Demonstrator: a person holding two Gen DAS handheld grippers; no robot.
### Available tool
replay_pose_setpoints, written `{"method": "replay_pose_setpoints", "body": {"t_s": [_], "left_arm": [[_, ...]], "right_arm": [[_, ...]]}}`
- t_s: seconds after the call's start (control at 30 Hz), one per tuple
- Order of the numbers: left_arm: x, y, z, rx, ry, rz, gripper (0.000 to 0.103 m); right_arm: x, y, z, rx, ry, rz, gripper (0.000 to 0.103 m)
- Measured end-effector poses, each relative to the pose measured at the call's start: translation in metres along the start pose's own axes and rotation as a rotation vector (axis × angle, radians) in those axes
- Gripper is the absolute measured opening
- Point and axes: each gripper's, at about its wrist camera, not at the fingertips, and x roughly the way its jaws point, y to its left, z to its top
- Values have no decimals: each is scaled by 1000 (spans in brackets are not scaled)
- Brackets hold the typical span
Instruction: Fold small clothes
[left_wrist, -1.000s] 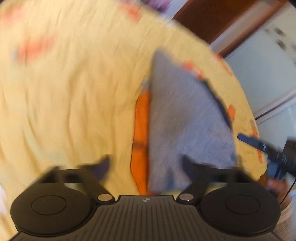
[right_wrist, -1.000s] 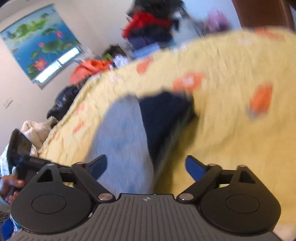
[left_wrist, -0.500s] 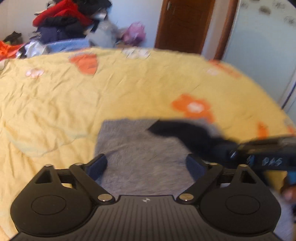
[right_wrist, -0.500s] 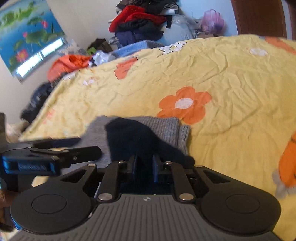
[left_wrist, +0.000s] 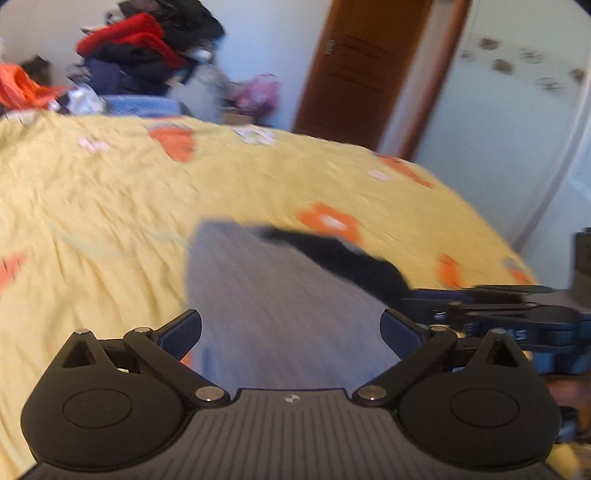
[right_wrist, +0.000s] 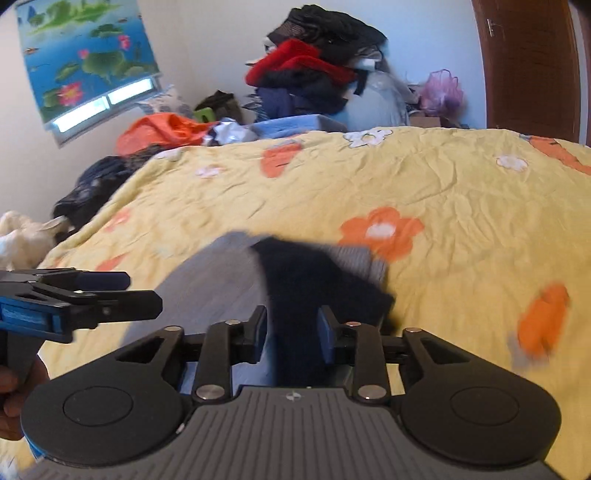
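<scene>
A small grey garment (left_wrist: 273, 295) with a dark navy part (left_wrist: 347, 258) lies on the yellow flowered bedspread (left_wrist: 92, 221). My left gripper (left_wrist: 291, 328) is open and empty, just above the grey cloth's near end. My right gripper (right_wrist: 291, 332) has its jaws partly closed around the navy part (right_wrist: 314, 288) of the garment, with a gap still showing between the pads and the cloth. The grey cloth also shows in the right wrist view (right_wrist: 210, 277). The right gripper shows at the right of the left wrist view (left_wrist: 498, 310), and the left gripper at the left of the right wrist view (right_wrist: 92, 295).
A pile of clothes (right_wrist: 314, 70) stands beyond the bed's far edge, with orange cloth (right_wrist: 159, 129) and dark items at the left. A brown door (left_wrist: 362, 70) and a white wardrobe (left_wrist: 517, 129) stand at the right.
My right gripper's jaws have parted a little from their tighter hold on the navy cloth. The left gripper stays open and has shifted slightly over the grey cloth.
</scene>
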Motion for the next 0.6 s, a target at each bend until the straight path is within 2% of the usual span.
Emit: {"method": "replay_pose_setpoints", "body": {"t_s": [0.1, 0.17, 0.2, 0.23, 0.27, 0.3, 0.37, 0.53, 0.6], "left_arm": [[3, -8, -36, 57, 66, 1, 103], [12, -8, -58, 105, 112, 48, 103], [12, -8, -65, 141, 98, 84, 103], [11, -8, -69, 166, 107, 132, 103], [10, -2, -69, 121, 128, 128, 103], [5, 4, -67, 60, 130, 111, 103], [-11, 3, -64, 46, 84, 159, 103], [-28, -15, -63, 44, 17, 213, 103], [-22, -23, -58, 43, -7, 209, 103]], "right_arm": [[-2, 17, -27, -58, 51, -28, 40], [12, 22, -44, -115, 90, -71, 45], [13, 24, -48, -166, 61, -88, 48], [13, 23, -48, -164, 62, -95, 57], [14, 20, -43, -122, 91, -106, 65], [12, 17, -39, -86, 104, -109, 69], [-5, 26, -39, -99, 64, -117, 66], [-35, 50, -51, -158, -1, -129, 81], [-37, 56, -54, -171, -21, -135, 82]]}}
